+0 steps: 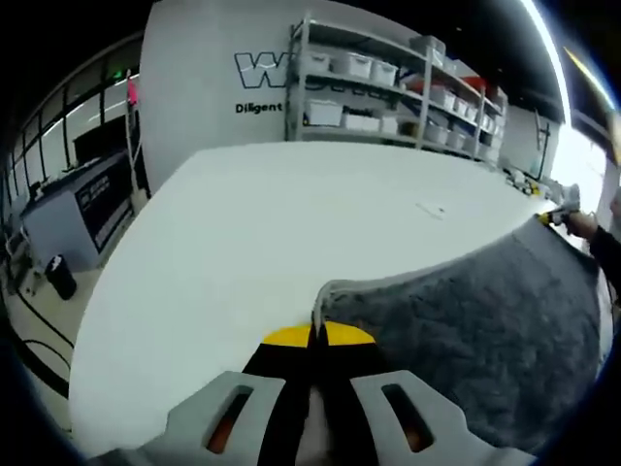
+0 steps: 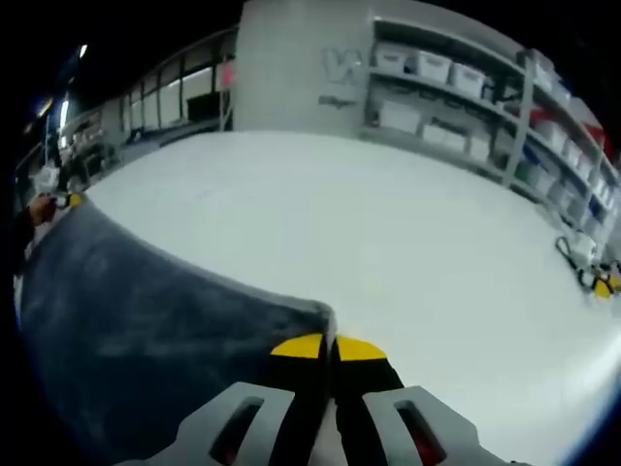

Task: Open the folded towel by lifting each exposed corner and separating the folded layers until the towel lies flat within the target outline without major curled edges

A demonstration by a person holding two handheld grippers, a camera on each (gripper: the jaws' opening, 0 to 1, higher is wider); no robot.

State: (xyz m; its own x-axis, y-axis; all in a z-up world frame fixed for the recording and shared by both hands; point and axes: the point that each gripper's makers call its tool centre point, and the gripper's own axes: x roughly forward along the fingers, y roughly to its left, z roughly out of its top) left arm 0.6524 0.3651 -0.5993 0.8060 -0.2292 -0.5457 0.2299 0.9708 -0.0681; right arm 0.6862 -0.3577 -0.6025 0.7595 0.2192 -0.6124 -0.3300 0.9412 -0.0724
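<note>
A grey towel [image 1: 485, 330] hangs stretched above the white table [image 1: 291, 214]. In the left gripper view my left gripper [image 1: 317, 335] is shut on the towel's near corner, the cloth running off to the right toward the other gripper [image 1: 553, 216] at its far corner. In the right gripper view my right gripper [image 2: 328, 347] is shut on a corner of the towel [image 2: 136, 320], which spreads left toward the other gripper [image 2: 68, 202]. The yellow-tipped jaws are pressed together in both views.
Metal shelves with white bins [image 1: 388, 87] stand behind the table, against a white wall with lettering. A workbench [image 1: 78, 209] stands to the left on the floor. Small yellow and black items [image 2: 587, 272] lie near the table's right edge.
</note>
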